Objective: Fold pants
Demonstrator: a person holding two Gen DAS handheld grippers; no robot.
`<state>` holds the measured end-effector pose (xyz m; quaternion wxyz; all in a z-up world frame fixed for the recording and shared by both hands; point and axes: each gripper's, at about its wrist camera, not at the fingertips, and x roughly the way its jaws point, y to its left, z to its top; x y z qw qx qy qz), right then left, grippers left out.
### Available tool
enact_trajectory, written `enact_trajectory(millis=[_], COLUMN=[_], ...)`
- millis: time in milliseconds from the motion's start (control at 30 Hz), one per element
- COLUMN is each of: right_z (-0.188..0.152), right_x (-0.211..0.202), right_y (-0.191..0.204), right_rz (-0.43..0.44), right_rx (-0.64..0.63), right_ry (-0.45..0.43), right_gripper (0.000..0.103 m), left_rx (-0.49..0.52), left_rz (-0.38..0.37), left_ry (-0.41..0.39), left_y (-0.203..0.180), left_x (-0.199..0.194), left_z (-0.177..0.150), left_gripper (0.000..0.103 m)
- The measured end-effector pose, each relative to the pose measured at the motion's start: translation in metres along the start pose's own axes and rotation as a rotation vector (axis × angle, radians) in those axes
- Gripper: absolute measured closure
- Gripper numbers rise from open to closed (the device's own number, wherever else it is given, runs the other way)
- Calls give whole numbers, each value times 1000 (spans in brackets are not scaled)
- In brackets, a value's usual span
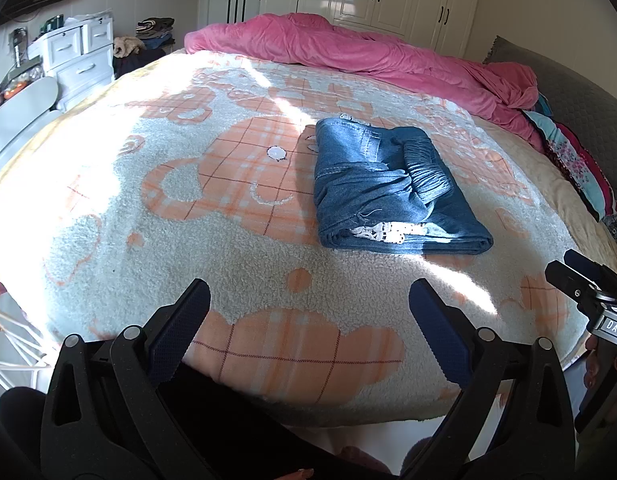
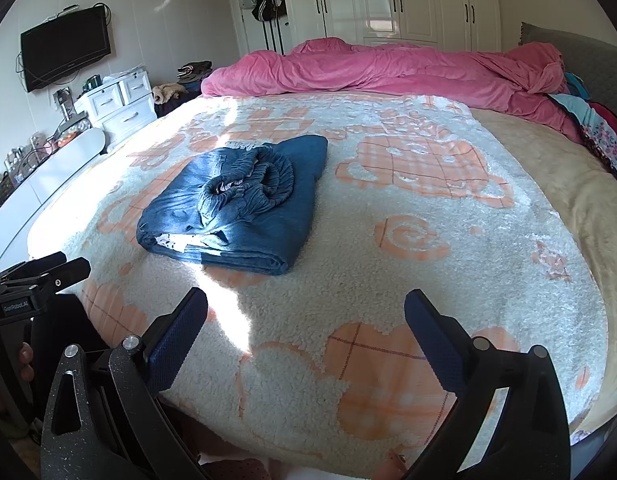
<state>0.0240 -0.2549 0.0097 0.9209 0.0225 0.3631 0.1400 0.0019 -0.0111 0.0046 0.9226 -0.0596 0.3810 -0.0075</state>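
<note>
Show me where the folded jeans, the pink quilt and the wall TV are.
folded jeans (image 1: 388,188), left wrist view, middle of the top denim layer.
pink quilt (image 2: 388,68), right wrist view, centre of the bunched fabric.
wall TV (image 2: 64,54), right wrist view, middle of the dark screen.

Both wrist views low at the bed's (image 1: 108,216) near edge, facing its far edge, sharing the blanket (left view further left)
</note>
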Motion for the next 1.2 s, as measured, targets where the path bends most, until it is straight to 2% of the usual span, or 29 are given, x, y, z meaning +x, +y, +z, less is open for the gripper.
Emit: enact_trajectory(millis=[500,567,767,900,967,1000,1100,1200], right_z=[1,1,-2,1,7,12,33,58], right_x=[1,2,9,18,23,26,39,56], right_y=[-8,-10,-27,-53,-73,-87,-138,-197], right_rz=[-27,-37,-79,-134,-192,-231,-312,-446], right_rx=[10,12,35,75,90,102,149,186], right_ry=[5,9,30,36,26,22,41,45], right_gripper=[5,5,5,5,5,5,5,5], left_rx=[-11,-15,-83,-128,-132,-142,-184,-245], left_rz=[-18,5,27,60,111,168,273,368], left_ry=[0,3,47,73,100,119,150,177], left_y=[8,10,31,61,82,100,155,209], left_x=[3,3,14,26,40,52,85,117], left_z=[1,2,6,19,35,47,81,117], left_gripper=[10,10,10,10,9,9,9,9])
